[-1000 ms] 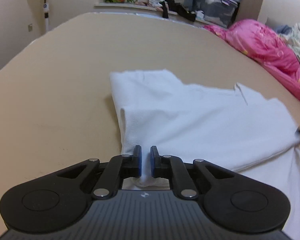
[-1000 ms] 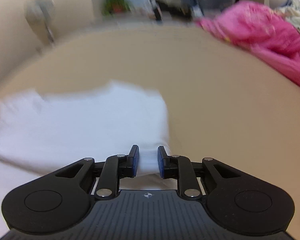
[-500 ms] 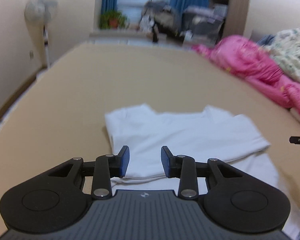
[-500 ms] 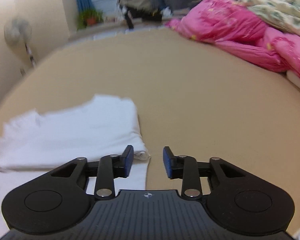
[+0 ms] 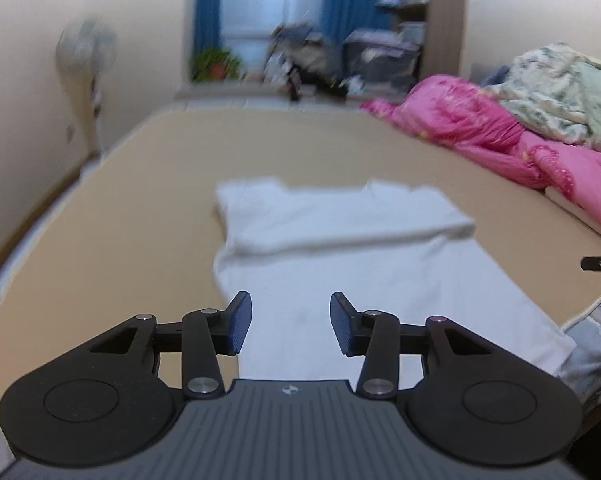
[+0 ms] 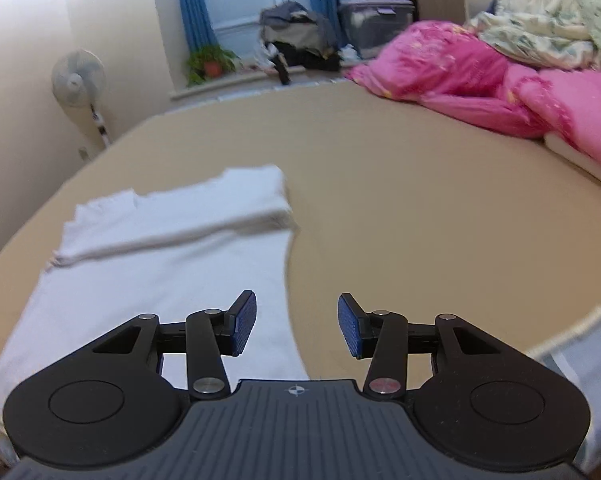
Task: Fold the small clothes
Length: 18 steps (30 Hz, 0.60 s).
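You've let go and pulled back: both tongs, left gripper point(image 5: 286, 326) and right gripper point(image 6: 296, 324), now spread, leaving the white shirt point(image 5: 340, 240) folded over at 12 o'clock.

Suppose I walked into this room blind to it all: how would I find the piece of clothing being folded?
Look at the big tan bed that fills the room, with pink bedding heaped at its far right. Near the front edge lies a white garment, flat, its far end folded back over itself into a thick band. It is the only white, neatly flattened thing there; everything else on the bed is crumpled and colourful.
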### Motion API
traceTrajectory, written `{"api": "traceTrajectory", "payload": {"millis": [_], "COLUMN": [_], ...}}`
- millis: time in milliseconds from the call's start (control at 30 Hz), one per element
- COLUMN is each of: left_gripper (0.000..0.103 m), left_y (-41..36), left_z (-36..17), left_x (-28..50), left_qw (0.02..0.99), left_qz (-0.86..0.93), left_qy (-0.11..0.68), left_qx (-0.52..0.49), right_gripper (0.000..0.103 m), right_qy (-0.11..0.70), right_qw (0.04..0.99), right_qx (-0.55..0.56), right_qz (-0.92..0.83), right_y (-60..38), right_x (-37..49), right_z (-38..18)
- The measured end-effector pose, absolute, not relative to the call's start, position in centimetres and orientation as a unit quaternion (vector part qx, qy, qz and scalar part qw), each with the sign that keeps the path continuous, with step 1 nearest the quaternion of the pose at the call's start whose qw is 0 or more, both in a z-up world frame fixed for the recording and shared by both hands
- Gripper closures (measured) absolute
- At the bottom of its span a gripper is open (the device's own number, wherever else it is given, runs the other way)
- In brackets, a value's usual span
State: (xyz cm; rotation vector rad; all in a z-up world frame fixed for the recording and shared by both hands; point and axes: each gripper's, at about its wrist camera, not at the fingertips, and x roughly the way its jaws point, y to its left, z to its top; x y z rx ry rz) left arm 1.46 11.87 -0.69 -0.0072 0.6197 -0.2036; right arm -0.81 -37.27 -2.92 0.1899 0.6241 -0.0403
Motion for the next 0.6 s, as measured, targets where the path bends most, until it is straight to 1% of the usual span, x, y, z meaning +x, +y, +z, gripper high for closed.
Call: {"api": "traceTrajectory", "payload": {"millis": [67,100,233,433,500,567,600], "left_gripper": [0.081,0.084,0.085,0.084,0.081,0.072,0.071], "left_y": [12.5,12.6,13.6,14.7,15.1,15.5,15.8], "left_z": [-1.9,-2.5,-4.2,-7.1,-7.7,-8.3,-8.6], "left_x": [1.9,2.0,3.0,4.0,4.1,4.0,3.9], "left_qw": [0.934,0.927,0.907,0.878,0.869,0.858,0.852], "left_qz": [-0.088,-0.082,-0.060,-0.022,-0.021,-0.024,-0.025], "left_qy": [0.344,0.364,0.410,0.476,0.491,0.507,0.517], "left_qx": [-0.031,-0.044,-0.074,-0.051,-0.061,-0.075,-0.081], "right_gripper": [0.056,0.056,0.056,0.056,0.056,0.056,0.056], "right_qy": [0.319,0.327,0.353,0.396,0.410,0.426,0.434], "right_qw": [0.942,0.938,0.926,0.905,0.897,0.886,0.881], "right_qx": [0.103,0.110,0.124,0.149,0.159,0.173,0.180], "right_qz": [-0.029,-0.035,-0.047,-0.040,-0.051,-0.053,-0.051], "right_y": [-37.4,-37.6,-37.0,-36.8,-37.4,-37.9,-38.1], "right_x": [-1.2,-1.2,-0.4,0.6,0.8,1.0,1.0], "right_z": [-3.6,-3.9,-5.0,-7.0,-7.6,-8.3,-8.7]}}
